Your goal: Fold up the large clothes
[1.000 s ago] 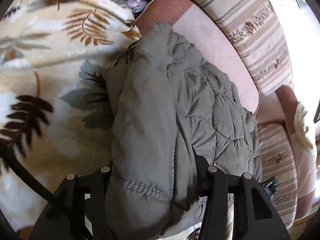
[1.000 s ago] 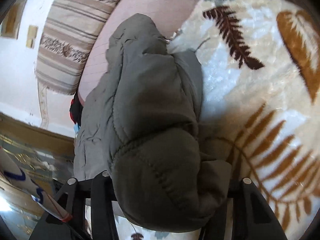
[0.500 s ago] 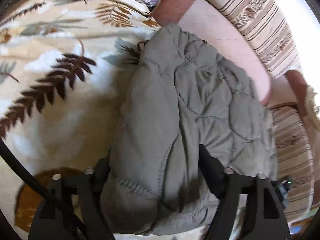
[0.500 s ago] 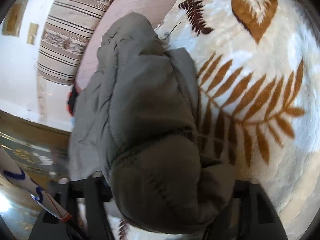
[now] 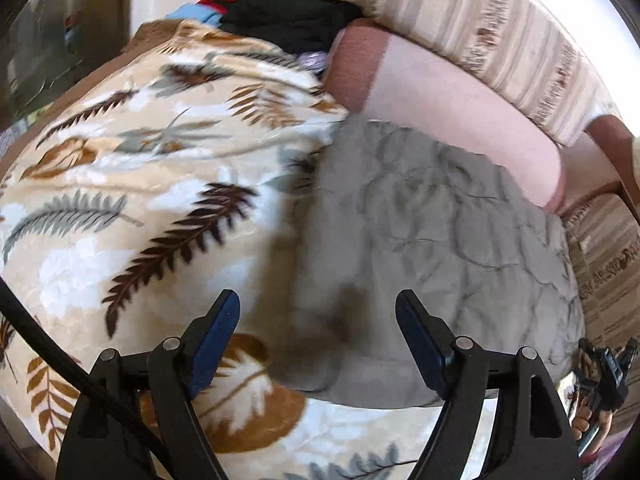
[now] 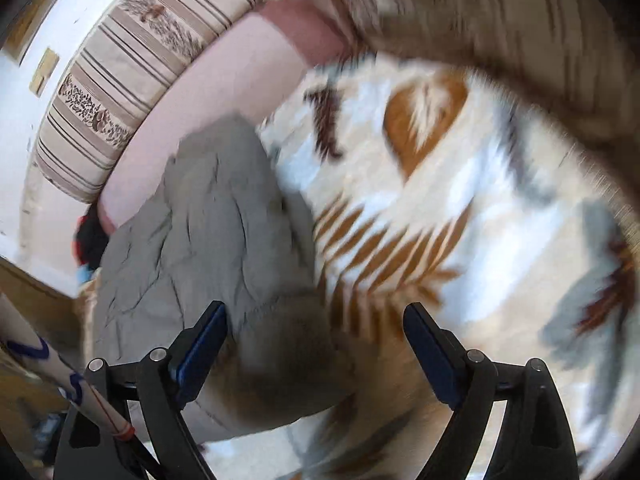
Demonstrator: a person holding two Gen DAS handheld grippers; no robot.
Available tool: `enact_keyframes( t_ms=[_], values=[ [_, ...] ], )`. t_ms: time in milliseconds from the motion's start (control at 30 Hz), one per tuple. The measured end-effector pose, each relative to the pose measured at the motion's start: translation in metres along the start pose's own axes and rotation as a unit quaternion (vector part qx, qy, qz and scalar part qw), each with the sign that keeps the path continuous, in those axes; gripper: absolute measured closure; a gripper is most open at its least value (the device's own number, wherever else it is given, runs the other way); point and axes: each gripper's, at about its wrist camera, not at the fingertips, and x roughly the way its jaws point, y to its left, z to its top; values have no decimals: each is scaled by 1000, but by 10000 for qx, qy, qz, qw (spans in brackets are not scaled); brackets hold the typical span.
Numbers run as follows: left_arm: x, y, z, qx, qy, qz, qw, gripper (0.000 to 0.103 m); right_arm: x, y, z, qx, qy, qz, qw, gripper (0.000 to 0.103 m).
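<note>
a: where is the jacket sitting?

b: the grey quilted jacket is lying bunched in a folded heap on the leaf-print blanket, its far edge touching the pink cushion. in my right view the jacket is showing left of centre, blurred.

a: and your tongs?

b: my left gripper is hanging above the jacket's near edge, jaws opening, pads clear of the cloth. my right gripper is doing the same: jaws opening wide, the jacket's darker end below the gap, nothing pinched. both are standing apart, gripping nothing.

a: what's around it?

b: the striped backrest cushions are running behind the pink one. a pile of dark, red and blue clothes is sitting at the blanket's far end. a black cable is crossing my left view's lower corner. a white tube with blue marks is showing by my right gripper's left finger; cannot tell what it is.
</note>
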Motion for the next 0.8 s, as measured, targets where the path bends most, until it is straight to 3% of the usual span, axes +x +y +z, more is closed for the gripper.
enact_keyframes(
  t_ms=[100, 133, 167, 300, 467, 567, 733, 800],
  values=[
    [2, -39, 1, 386, -183, -81, 9991, 24, -21, 38, 1, -700, -524, -244, 9959, 13],
    [2, -52, -1, 540, -233, -93, 9982, 24, -24, 55, -1, -1035, -621, -240, 9924, 19],
    [6, -67, -1, 718, -258, -86, 9970, 24, -22, 72, -5, -1366, -673, -252, 9880, 23],
    [33, -124, -1, 1343, -220, -9, 9907, 24, 8, 122, -17, -2237, -485, -87, 9734, 24],
    [90, -155, -2, 1610, -35, 463, 9859, 22, 75, 145, -7, -2564, -317, -638, 9639, 24],
    [105, -152, 7, 1459, -178, 629, 9871, 7, 95, 145, 4, -2592, -385, -817, 9616, 23],
    [118, -153, 19, 1328, -222, 692, 9885, 2, 117, 142, 30, -2415, -274, -918, 9656, 10],
    [115, -154, 20, 1334, -199, 640, 9888, 2, 122, 141, 36, -2351, -199, -954, 9671, 9]
  ],
)
